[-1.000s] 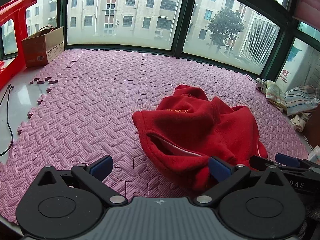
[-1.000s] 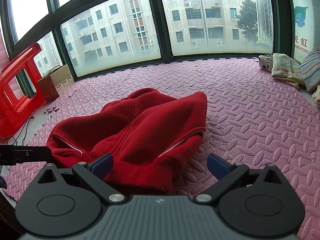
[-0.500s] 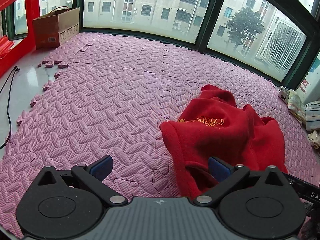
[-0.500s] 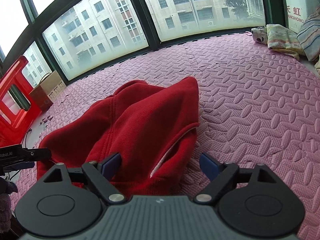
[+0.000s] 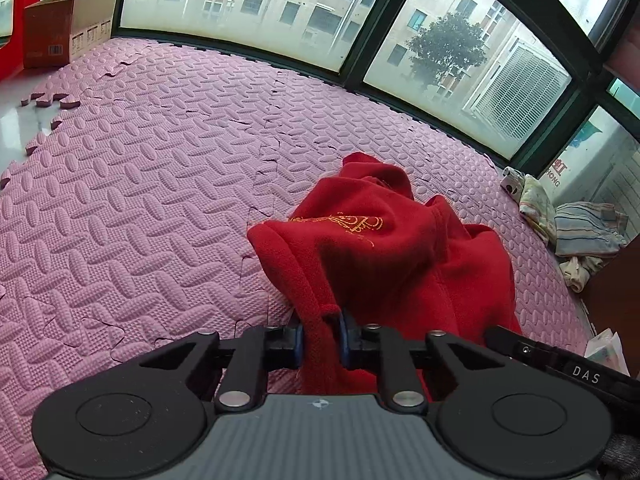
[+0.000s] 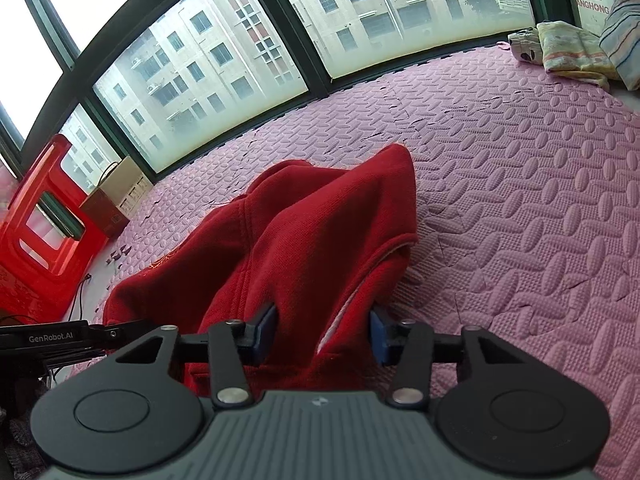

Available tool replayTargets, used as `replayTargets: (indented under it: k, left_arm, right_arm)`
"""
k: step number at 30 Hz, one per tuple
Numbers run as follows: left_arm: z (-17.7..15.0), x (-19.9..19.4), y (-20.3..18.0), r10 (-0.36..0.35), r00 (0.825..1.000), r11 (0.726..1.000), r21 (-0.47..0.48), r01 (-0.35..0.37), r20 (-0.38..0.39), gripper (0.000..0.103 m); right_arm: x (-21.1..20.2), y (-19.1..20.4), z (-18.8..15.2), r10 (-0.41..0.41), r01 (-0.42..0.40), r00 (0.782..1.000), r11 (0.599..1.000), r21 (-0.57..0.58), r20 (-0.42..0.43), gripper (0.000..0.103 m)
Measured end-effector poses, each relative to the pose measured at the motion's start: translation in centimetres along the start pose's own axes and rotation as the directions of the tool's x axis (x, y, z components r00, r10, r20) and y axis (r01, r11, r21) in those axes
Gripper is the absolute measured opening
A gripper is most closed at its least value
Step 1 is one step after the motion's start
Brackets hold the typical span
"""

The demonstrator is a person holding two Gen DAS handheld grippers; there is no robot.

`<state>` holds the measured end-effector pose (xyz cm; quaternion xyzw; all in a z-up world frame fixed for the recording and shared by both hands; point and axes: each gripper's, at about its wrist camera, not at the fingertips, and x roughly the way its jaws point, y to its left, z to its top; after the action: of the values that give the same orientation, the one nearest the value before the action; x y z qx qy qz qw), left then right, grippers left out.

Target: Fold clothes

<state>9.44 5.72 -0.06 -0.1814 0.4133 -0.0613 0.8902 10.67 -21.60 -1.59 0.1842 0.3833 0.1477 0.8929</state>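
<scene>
A red fleece garment [image 5: 384, 248] with gold embroidery lies bunched on the pink foam mat [image 5: 140, 184]. My left gripper [image 5: 320, 338] is shut on the ribbed hem of the red garment at its near edge. In the right wrist view the same garment [image 6: 304, 236] lies in a heap in front of me. My right gripper [image 6: 322, 332] straddles its near edge with the jaws partly closed around a thick fold, a gap still showing at each pad. The left gripper's body [image 6: 56, 338] shows at the left edge there.
A cardboard box [image 5: 66, 26] and a red plastic stool [image 6: 36, 236] stand at the far left by the windows. A pile of folded light clothes [image 5: 576, 232] lies at the far right edge of the mat. A cable [image 6: 80, 292] runs over the bare floor on the left.
My left gripper has closed from wide open onto the garment's hem. My right gripper has moved onto the garment's near edge and its jaws have narrowed around the cloth.
</scene>
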Motion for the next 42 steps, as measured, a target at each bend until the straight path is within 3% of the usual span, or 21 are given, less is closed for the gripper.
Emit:
replayTargets:
  k: [5,8,15,19,22,25,28,33,36,42]
  left_arm:
    - [0.1,-2.7,-0.9,-0.07,0.997,0.997,0.029,0.069,0.03,0.015]
    - [-0.4,-4.4,-1.4,-0.101,0.994,0.993,0.07,0.099,0.031,0.015]
    - [-2.6,-6.3,-0.6,-0.127,0.992,0.986,0.101,0.129,-0.025,0.015]
    - [-3.8,-6.5,0.8,-0.103,0.993,0.99,0.095,0.108,-0.057,0.017]
    - [-4.2,-6.3,1.7,-0.066,0.995,0.994,0.082,0.071,-0.07,0.024]
    - [-4.1,-6.8,2.3,-0.047,0.997,0.994,0.094,0.054,-0.065,0.028]
    - [-3.6,-7.3,2.6,-0.024,0.999,0.994,0.103,0.028,-0.046,0.042]
    - [-2.1,-7.5,3.1,0.004,1.0,0.996,0.092,-0.003,-0.009,0.042]
    - [-1.3,-6.7,3.2,0.019,1.0,0.997,0.075,-0.018,-0.009,0.046]
    - [-0.6,-4.7,2.9,0.029,0.999,0.998,0.051,-0.027,-0.035,0.053]
  right_arm:
    - [-3.0,0.4,0.2,0.036,-0.035,0.999,0.999,-0.031,0.04,0.019]
    - [-5.2,0.7,-0.1,0.069,-0.066,0.997,0.995,-0.071,0.039,0.016]
    - [-8.1,1.2,-2.6,0.104,-0.115,0.992,0.98,-0.162,-0.073,0.015]
    - [-8.8,1.0,-3.5,0.111,-0.136,0.984,0.974,-0.181,-0.142,0.019]
    - [-9.1,0.7,-3.4,0.087,-0.119,0.983,0.973,-0.197,-0.163,0.024]
    - [-9.5,0.4,-2.3,0.059,-0.09,0.988,0.97,-0.225,-0.142,0.024]
    - [-9.4,0.3,-0.1,0.027,-0.051,0.995,0.963,-0.264,-0.093,0.025]
    - [-7.5,0.1,3.7,-0.016,0.007,1.0,0.952,-0.306,-0.026,0.03]
    - [-4.8,0.1,6.0,-0.032,0.025,0.999,0.954,-0.298,-0.019,0.03]
    - [0.2,0.6,9.0,-0.002,-0.016,0.998,0.962,-0.274,-0.063,0.03]
